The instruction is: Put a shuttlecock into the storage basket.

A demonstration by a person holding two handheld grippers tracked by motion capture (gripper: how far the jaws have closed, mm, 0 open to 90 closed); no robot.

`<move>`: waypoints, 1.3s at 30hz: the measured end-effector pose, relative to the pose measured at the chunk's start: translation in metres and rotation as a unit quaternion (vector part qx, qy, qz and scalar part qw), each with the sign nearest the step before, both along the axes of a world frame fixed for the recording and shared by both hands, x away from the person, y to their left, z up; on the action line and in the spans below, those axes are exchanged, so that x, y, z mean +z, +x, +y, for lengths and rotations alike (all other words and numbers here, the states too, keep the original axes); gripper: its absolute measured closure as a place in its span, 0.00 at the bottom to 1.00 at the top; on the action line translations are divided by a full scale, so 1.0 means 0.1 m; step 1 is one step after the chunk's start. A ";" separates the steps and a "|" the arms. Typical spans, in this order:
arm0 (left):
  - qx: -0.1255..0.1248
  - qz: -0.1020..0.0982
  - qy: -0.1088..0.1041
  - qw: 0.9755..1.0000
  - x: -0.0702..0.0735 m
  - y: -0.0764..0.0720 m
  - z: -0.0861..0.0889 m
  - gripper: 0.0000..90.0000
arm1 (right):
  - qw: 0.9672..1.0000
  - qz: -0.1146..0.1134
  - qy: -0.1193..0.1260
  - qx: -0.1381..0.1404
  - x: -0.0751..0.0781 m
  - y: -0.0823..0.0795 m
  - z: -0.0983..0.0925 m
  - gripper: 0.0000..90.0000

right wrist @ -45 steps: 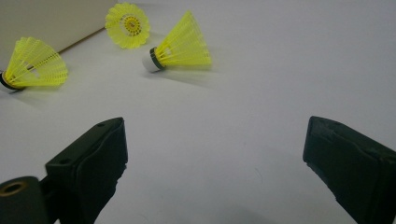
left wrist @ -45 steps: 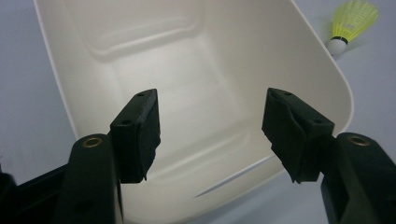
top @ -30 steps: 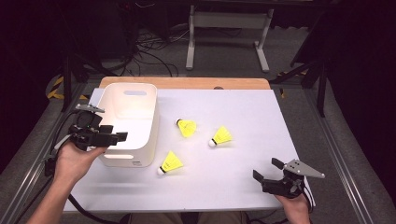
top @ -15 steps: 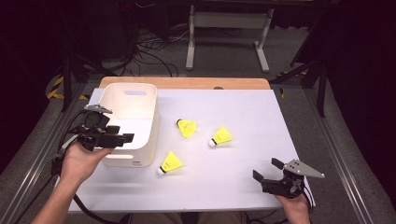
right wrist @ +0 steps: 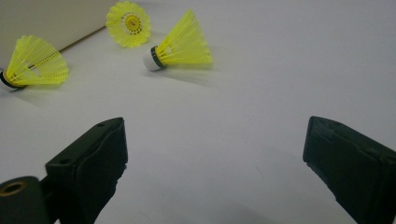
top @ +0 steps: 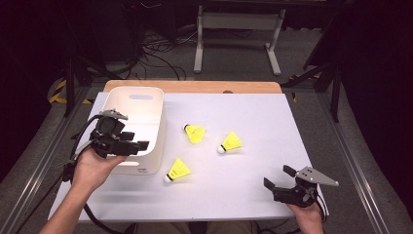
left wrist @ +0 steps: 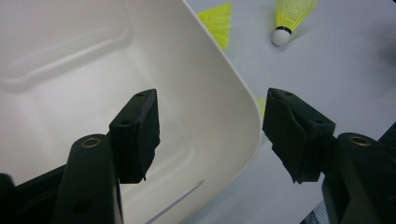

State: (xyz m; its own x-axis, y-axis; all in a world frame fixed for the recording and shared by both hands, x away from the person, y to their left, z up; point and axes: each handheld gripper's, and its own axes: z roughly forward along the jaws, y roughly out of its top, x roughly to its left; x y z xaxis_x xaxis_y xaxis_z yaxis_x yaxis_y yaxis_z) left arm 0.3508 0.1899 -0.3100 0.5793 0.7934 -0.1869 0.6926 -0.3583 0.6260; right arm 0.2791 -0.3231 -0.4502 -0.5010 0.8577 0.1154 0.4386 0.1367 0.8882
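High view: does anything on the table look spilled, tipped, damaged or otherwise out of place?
Nothing stands out. The white bin sits upright at the table's left, and three yellow shuttlecocks lie on their sides, apart and intact. The left gripper straddles the bin's near right corner, open; the right gripper is open over bare table.

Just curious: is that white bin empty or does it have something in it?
Empty: the white bin shows only bare inside; all three yellow shuttlecocks lie outside.

Lab — cables, metal frame

Black claw (ribbed pads), brass screws, trailing cable, grey plate
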 end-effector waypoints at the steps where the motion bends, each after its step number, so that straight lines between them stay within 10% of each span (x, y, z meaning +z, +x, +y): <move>1: -0.001 0.000 0.001 1.000 0.00 0.00 -0.01 0.41 | 1.000 0.000 0.000 0.000 0.00 0.00 0.00 0.08; 39: -0.044 -0.005 0.002 0.999 0.05 0.03 -0.37 0.41 | 1.000 0.002 0.000 0.001 0.00 0.00 0.00 0.08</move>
